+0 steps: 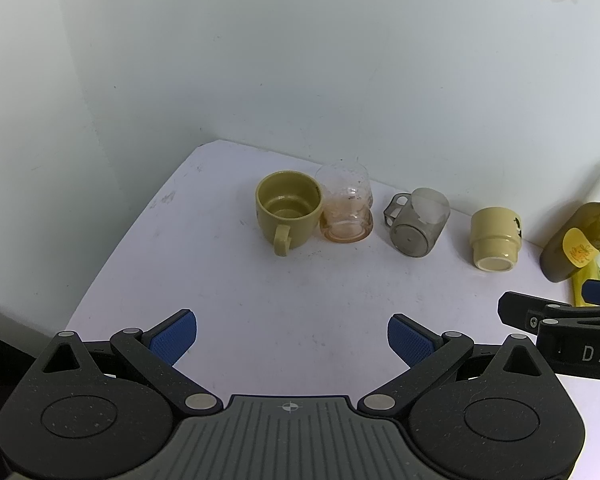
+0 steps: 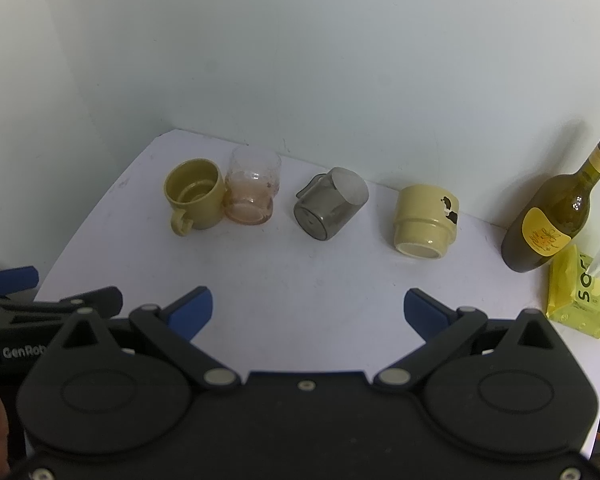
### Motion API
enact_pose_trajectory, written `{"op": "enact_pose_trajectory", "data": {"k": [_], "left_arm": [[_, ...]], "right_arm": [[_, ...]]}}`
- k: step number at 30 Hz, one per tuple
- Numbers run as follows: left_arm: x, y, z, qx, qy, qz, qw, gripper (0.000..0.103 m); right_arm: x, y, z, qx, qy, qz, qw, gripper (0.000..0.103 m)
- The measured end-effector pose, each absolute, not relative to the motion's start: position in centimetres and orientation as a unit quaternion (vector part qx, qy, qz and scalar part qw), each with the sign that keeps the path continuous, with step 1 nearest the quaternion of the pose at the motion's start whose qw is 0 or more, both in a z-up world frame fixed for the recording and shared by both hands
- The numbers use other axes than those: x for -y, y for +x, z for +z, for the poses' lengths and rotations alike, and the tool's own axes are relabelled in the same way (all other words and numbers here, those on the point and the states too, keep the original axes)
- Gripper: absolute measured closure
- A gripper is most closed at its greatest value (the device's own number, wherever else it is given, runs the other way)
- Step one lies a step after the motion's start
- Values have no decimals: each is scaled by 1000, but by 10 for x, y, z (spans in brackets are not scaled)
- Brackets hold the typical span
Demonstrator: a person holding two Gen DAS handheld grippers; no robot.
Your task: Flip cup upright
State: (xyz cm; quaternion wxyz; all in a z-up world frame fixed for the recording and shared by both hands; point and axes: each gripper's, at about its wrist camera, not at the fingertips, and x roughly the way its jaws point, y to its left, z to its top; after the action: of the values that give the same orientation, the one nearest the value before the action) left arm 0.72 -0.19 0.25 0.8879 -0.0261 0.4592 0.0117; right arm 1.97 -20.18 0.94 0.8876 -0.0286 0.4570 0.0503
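Several cups stand in a row near the back of the white table (image 1: 260, 300) (image 2: 300, 280). An olive mug (image 1: 287, 210) (image 2: 195, 199) is upright with its handle toward me. A pinkish glass (image 1: 346, 210) (image 2: 252, 188) stands upright next to it. A smoky grey cup (image 1: 418, 222) (image 2: 330, 202) lies tilted on its side, base toward me. A cream cup (image 1: 494, 238) (image 2: 424, 222) is upside down. My left gripper (image 1: 292, 338) is open and empty, well in front of the cups. My right gripper (image 2: 308, 310) is open and empty too.
A green wine bottle (image 1: 576, 240) (image 2: 552, 220) with a yellow label stands at the right by the wall. A yellow packet (image 2: 576, 296) lies in front of it. Walls close the back and left. The other gripper shows at each view's edge.
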Motion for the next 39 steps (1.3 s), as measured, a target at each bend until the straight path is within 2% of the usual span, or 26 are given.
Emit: {"op": "enact_pose_trajectory", "data": {"k": [39], "left_arm": [[4, 14, 0, -460, -18, 13, 887, 0]], "right_arm": [[199, 24, 10, -455, -30, 56, 888, 0]]}}
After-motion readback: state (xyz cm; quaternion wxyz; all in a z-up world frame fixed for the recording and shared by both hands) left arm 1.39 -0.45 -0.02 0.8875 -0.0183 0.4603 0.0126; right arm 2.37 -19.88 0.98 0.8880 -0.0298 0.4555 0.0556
